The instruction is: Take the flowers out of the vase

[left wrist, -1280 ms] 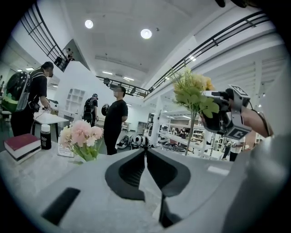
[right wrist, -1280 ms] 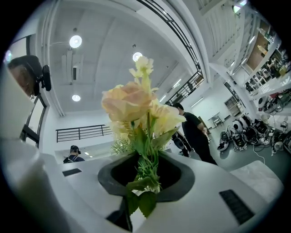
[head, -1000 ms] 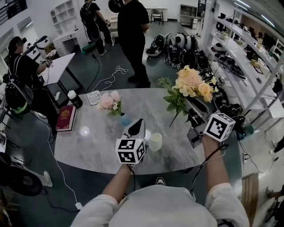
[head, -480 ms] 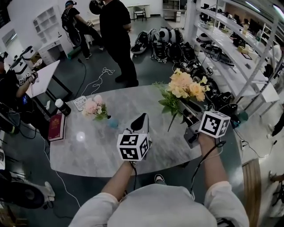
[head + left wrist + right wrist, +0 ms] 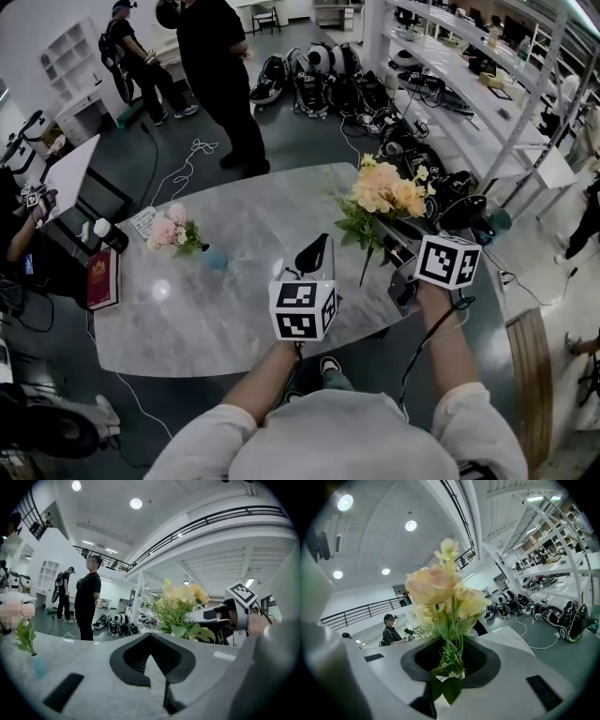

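At counter's [image 5: 253,206] left edge, book [image 5: 101,278], with bottle [image 5: 110,234] just behind. Right of those, on counter, small flower bunch [image 5: 172,232]. Over counter's right part, bouquet [image 5: 382,192] in right claw [image 5: 389,242]; left claw [image 5: 316,247] just left of it, nearer.

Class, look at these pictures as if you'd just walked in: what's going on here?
A person at a grey table holds a gripper in each hand. The right gripper has its jaws closed on the stems of a bunch of yellow flowers, held above the table's right side. The left gripper is shut and empty. Pink flowers sit further left on the table.
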Demonstrator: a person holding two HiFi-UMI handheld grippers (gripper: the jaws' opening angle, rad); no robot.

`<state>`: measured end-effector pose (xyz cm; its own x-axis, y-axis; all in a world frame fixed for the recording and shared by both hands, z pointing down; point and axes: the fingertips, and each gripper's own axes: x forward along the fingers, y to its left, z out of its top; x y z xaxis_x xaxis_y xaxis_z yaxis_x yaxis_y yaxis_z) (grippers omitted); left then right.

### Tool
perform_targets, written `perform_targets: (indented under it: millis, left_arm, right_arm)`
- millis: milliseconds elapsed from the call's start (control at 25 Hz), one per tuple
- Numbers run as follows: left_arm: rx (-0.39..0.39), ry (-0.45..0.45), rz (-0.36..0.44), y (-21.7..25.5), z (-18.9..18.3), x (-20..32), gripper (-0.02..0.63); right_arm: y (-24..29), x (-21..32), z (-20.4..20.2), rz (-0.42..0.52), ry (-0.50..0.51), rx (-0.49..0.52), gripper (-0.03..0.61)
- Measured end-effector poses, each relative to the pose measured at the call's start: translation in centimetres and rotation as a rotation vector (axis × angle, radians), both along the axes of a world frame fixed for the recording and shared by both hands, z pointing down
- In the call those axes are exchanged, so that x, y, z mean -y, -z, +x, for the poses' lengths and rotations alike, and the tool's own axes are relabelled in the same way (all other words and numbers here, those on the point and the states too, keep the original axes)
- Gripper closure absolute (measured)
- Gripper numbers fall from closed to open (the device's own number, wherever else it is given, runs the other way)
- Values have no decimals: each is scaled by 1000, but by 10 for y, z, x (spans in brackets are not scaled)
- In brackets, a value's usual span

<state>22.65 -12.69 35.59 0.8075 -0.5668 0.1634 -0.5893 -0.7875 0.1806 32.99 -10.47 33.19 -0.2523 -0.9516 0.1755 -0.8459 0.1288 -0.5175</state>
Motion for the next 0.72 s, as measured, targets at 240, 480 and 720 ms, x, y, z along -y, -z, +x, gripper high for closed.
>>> perform_targets:
  millis: [240, 480, 720]
  left_arm:
    - [30, -6, -67, -36, 18, -19, 604]
    - [71, -3, -108, -72, 32, -34, 604]
    - [122, 18, -177, -113, 33, -44, 604]
  right_arm:
    - [-40, -13, 13, -83, -19, 35, 479]
    - [-79, -21, 19, -165, -1, 69, 480]
    - [-119, -20, 15, -241, 30, 94, 480]
